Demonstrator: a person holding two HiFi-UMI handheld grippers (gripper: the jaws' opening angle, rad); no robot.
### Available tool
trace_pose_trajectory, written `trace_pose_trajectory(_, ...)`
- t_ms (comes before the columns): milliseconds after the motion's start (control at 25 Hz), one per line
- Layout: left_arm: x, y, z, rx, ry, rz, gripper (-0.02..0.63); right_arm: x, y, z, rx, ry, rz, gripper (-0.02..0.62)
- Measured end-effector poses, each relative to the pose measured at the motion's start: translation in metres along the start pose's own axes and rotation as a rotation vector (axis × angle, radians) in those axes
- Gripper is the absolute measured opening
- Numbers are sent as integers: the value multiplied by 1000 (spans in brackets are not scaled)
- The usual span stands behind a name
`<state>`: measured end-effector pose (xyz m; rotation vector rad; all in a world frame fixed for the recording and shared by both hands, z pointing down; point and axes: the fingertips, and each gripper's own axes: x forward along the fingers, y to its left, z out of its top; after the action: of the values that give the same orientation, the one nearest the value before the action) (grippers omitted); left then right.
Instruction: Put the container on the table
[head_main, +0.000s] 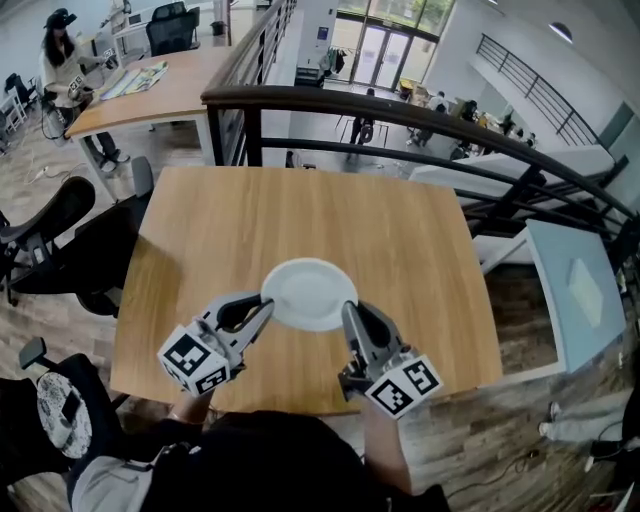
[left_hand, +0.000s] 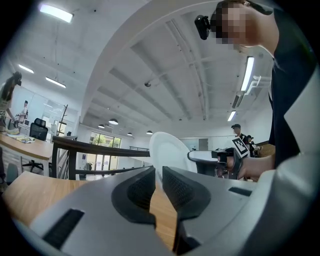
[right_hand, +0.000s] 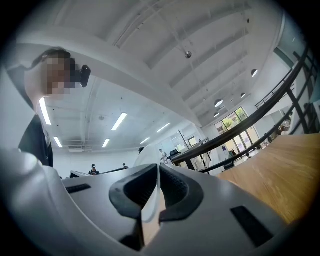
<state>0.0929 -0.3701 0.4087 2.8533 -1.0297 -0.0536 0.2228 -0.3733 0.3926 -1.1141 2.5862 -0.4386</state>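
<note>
Jaws of the left gripper (left_hand: 158, 175) and right gripper (right_hand: 158, 172) stand nearly closed, each pair pinching the thin rim of the white container (head_main: 308, 292), which spans between both pairs over the wooden surface (head_main: 400, 240).

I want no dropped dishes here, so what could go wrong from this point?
1. The left gripper and right gripper each pinch only the thin rim of the plate, so it could slip out.
2. The grips sit on opposite sides. If one hand lowers or lets go first, the plate may tip and clatter onto the table.
</note>
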Motion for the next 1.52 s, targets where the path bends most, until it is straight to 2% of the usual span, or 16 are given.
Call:
trace_pose_trajectory(760,19,31,-47,-65,55,0,46,22,-42,-42,25,97,-56,26)
trace_pose_trajectory(1320,25,48,-99,-121,107,26,48,32,-70,-88,61,200,-109,26)
trace_pose_trajectory(1520,22,54,-116,-107,113,21,48,35,-75,-103,75,229,-120,26)
